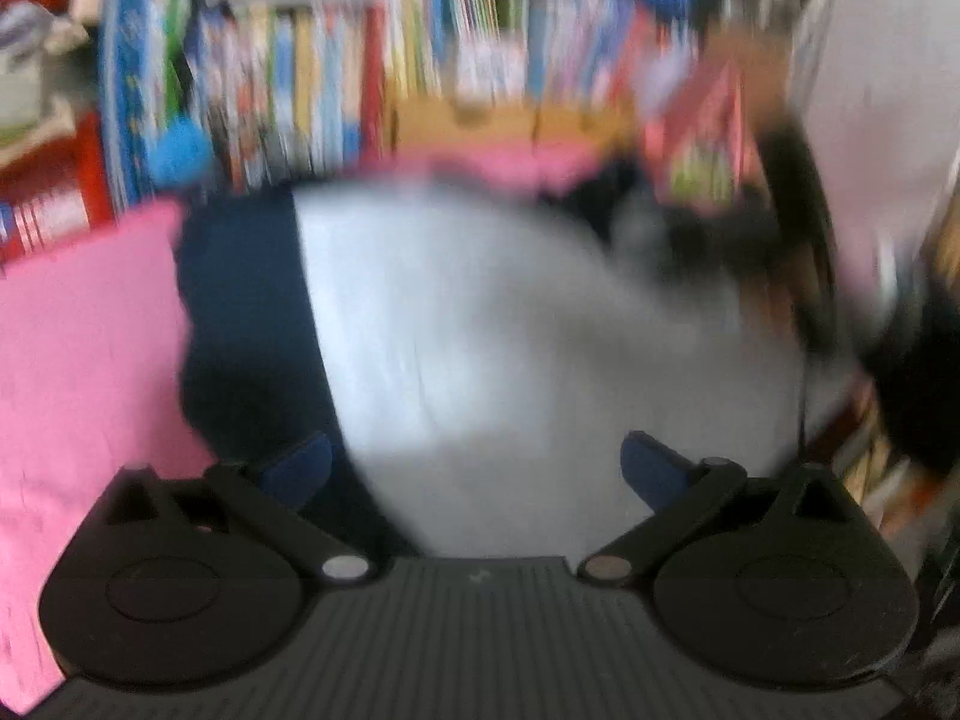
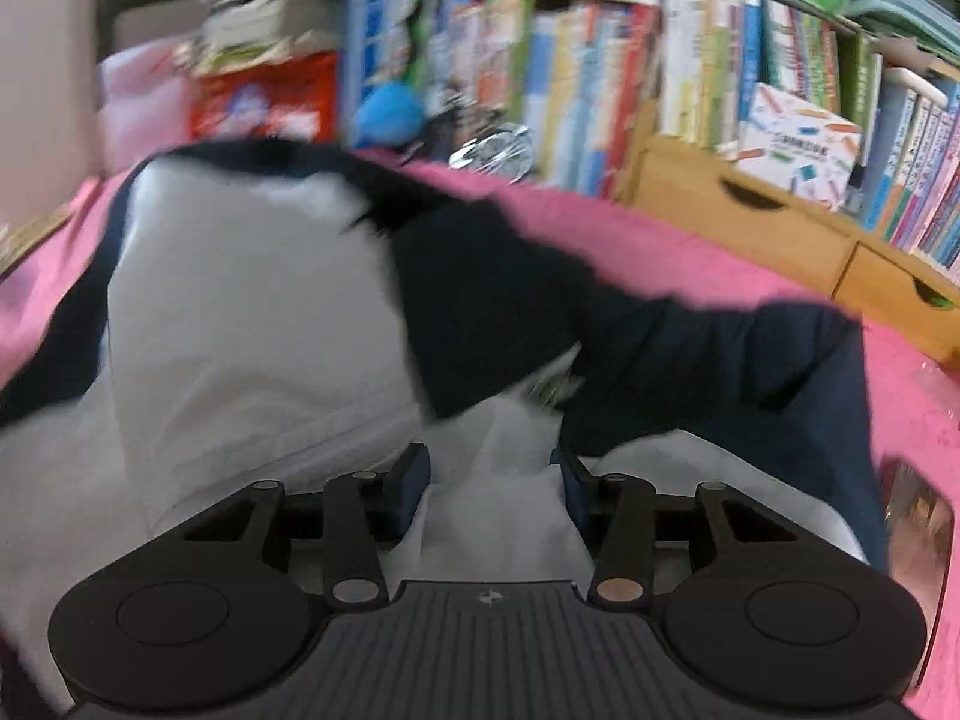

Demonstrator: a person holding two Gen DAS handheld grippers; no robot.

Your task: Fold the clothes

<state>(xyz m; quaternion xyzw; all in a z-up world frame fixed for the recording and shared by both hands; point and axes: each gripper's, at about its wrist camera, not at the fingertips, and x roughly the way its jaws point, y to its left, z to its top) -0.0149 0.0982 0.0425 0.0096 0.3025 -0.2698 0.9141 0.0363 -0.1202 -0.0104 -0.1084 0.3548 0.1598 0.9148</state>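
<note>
Fingers (image 2: 420,480) of right gripper (image 2: 492,474) pinch white garment (image 2: 252,312); left gripper (image 1: 477,468) spread; no legible writing.

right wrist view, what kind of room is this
Probably a home bedroom or study: packed bookshelves, wooden desk drawers, and a white and navy garment spread on a pink blanket.

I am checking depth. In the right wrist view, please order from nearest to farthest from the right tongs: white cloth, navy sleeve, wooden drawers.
1. white cloth, between the right tongs.
2. navy sleeve, ahead, to the right.
3. wooden drawers, beyond the pink cover's far edge, right.
</note>
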